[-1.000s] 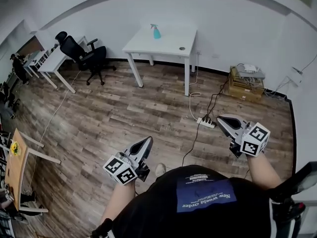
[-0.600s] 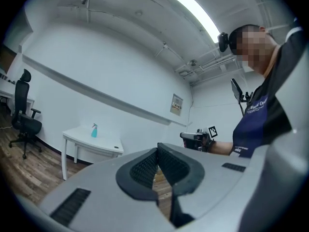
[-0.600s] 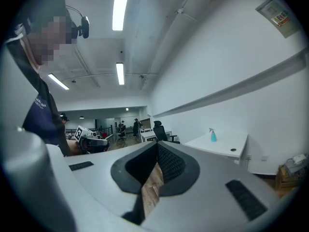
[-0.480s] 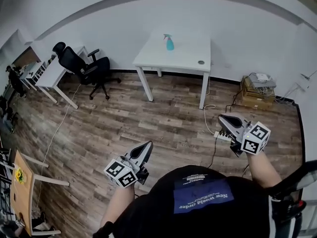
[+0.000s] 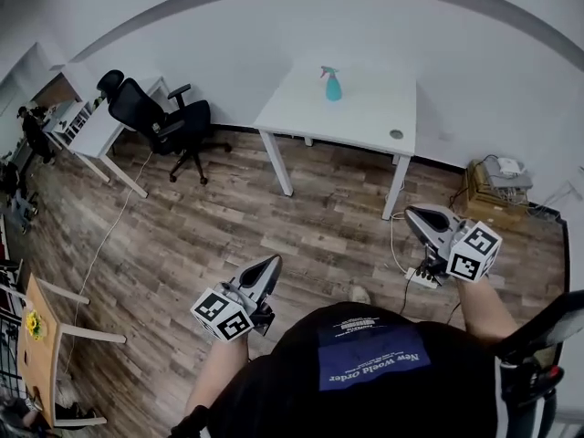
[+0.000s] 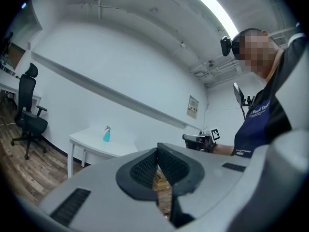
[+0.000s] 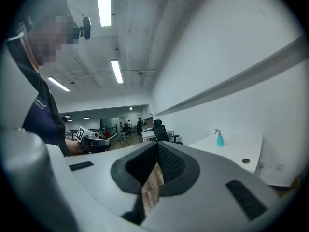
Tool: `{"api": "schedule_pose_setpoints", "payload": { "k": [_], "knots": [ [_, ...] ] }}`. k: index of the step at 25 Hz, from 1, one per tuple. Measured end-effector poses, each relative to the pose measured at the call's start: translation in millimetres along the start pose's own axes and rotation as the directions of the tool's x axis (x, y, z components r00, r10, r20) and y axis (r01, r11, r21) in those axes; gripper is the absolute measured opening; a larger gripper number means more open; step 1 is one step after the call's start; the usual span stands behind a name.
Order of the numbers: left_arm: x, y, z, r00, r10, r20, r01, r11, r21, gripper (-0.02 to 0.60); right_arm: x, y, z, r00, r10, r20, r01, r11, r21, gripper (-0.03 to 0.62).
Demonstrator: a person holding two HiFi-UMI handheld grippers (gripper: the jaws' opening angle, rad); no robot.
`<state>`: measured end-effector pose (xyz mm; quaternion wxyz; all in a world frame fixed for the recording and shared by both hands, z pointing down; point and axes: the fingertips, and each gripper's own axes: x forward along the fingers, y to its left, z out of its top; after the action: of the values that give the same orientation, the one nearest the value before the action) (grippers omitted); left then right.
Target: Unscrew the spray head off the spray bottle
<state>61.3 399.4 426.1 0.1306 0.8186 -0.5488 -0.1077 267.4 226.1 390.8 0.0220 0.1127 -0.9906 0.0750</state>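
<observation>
The spray bottle (image 5: pixel 333 84) stands upright near the far edge of the white worktop (image 5: pixel 365 121) against the wall, well apart from both tools. In the head view, the left hand-held gripper (image 5: pixel 271 261) and the right hand-held gripper (image 5: pixel 412 215) are held low on either side of the person's torso, pointing forward over the wood floor toward the worktop. Both have their jaws together and hold nothing. Compared with a second ago, the worktop and bottle sit further right in this view and look somewhat nearer, while the grippers keep the same pose. In the left gripper view, the ribbed pads (image 6: pixel 145 167) meet at the tips with nothing between them. The bottle (image 6: pixel 106 134) shows far off, up and left of the jaws. In the right gripper view, the jaws are likewise closed and empty, and the bottle (image 7: pixel 219 137) stands on the worktop (image 7: pixel 239 151), up and right of them, out of reach.
</observation>
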Motion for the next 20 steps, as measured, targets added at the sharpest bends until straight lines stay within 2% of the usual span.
{"api": "schedule_pose_setpoints", "payload": {
  "k": [4,8,10,13,17,20],
  "knots": [
    [68,47,21,0.997,0.068,0.037,-0.067,0.998,-0.022,0.005,48,-77,23,0.998,0.068,-0.006,-0.068,0.998,-0.007,-0.005],
    [130,83,45,0.993,0.099,0.059,-0.099,0.995,-0.005,0.005,90,-147,56,0.993,0.118,0.008,-0.118,0.992,-0.034,-0.005],
    [159,101,50,0.993,0.103,0.061,-0.102,0.995,-0.012,0.005,111,-181,66,0.993,0.115,0.016,-0.115,0.993,-0.033,-0.005],
    [187,122,45,0.995,0.094,0.020,-0.094,0.995,-0.012,0.005,134,-215,68,0.995,0.103,0.014,-0.103,0.995,-0.019,-0.005],
    [212,170,51,0.996,0.092,0.017,-0.091,0.995,-0.042,0.005,166,-247,69,0.997,0.076,0.013,-0.076,0.997,-0.014,-0.005],
    [230,210,62,0.999,0.052,0.014,-0.051,0.998,-0.041,0.005,198,-265,70,0.999,0.043,0.015,-0.043,0.999,-0.014,-0.005]
  ]
}}
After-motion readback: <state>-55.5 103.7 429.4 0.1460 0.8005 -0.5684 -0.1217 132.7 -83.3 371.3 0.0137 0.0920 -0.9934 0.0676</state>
